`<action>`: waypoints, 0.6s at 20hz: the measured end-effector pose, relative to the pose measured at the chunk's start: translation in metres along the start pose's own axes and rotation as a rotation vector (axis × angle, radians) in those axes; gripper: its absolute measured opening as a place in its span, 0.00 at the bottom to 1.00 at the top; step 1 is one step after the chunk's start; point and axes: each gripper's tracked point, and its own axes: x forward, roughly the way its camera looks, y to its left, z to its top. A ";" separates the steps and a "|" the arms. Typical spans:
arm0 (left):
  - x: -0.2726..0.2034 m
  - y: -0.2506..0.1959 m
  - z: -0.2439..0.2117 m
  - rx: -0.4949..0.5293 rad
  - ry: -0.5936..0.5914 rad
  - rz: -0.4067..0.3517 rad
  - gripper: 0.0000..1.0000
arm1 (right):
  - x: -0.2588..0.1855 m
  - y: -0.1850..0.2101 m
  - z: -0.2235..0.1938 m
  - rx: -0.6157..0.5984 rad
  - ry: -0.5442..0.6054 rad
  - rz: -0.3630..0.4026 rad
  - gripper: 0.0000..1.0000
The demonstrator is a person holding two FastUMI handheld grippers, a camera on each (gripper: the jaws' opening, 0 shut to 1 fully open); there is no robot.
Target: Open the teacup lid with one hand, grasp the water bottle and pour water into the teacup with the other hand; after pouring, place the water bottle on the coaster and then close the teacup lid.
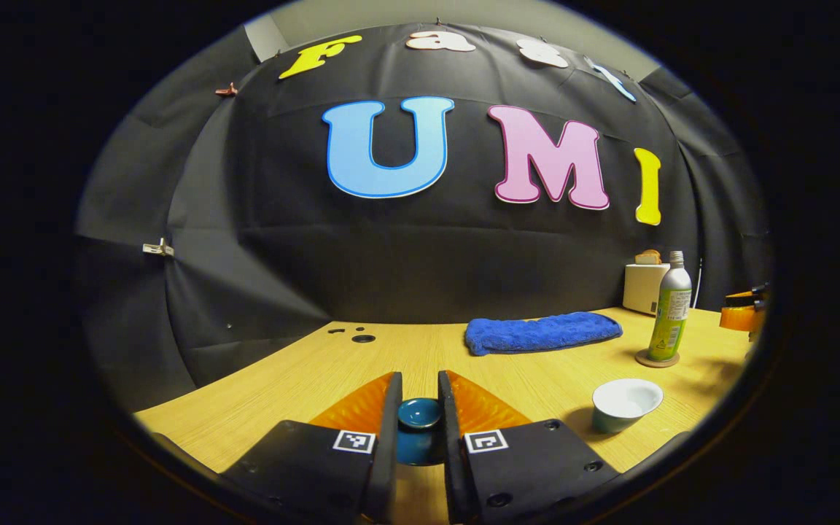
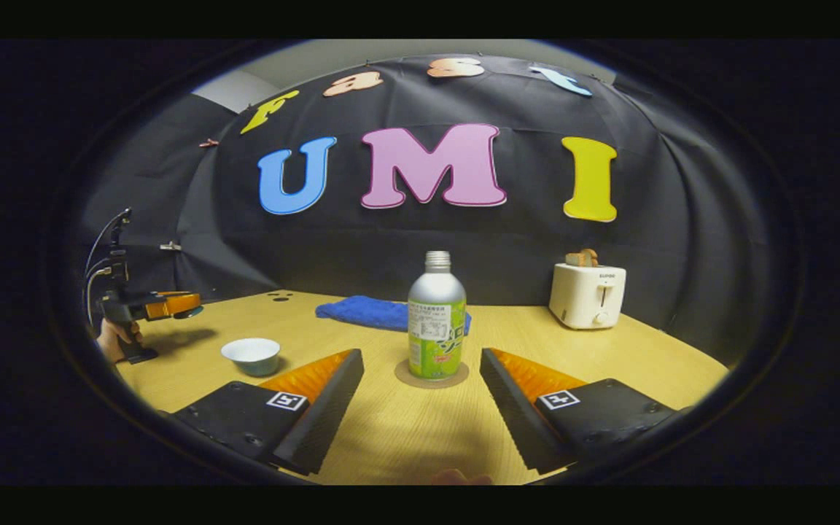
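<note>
My left gripper (image 1: 420, 385) is shut on the dark blue teacup lid (image 1: 420, 414), which sits upright between its fingers. In the right gripper view that gripper (image 2: 176, 304), held by a hand (image 2: 115, 339), hangs above the table left of the cup. The uncovered teacup (image 1: 625, 405) (image 2: 251, 355) has a white inside and stands on the table. The silver and green water bottle (image 2: 436, 321) (image 1: 670, 310) stands upright on a round coaster (image 2: 431, 378) (image 1: 657, 359). My right gripper (image 2: 422, 359) is open just in front of the bottle, fingers apart from it.
A blue towel (image 1: 542, 332) (image 2: 369, 312) lies at the back of the wooden table (image 2: 405, 437). A white toaster (image 2: 586, 294) (image 1: 644, 286) with bread stands at the back right. Small holes (image 1: 362, 337) mark the table's far left.
</note>
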 end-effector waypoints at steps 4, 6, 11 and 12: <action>0.002 -0.009 0.000 0.011 0.002 -0.017 0.31 | -0.010 0.000 -0.001 0.039 -0.010 0.003 0.99; 0.002 -0.021 -0.001 -0.008 0.012 -0.026 0.30 | -0.011 -0.002 -0.004 0.049 -0.004 0.004 0.99; 0.002 -0.076 0.013 -0.065 0.009 -0.134 0.30 | -0.018 -0.017 0.004 0.021 -0.071 -0.068 0.99; 0.001 -0.089 0.013 -0.071 0.015 -0.159 0.30 | -0.018 -0.018 0.004 0.019 -0.080 -0.078 0.99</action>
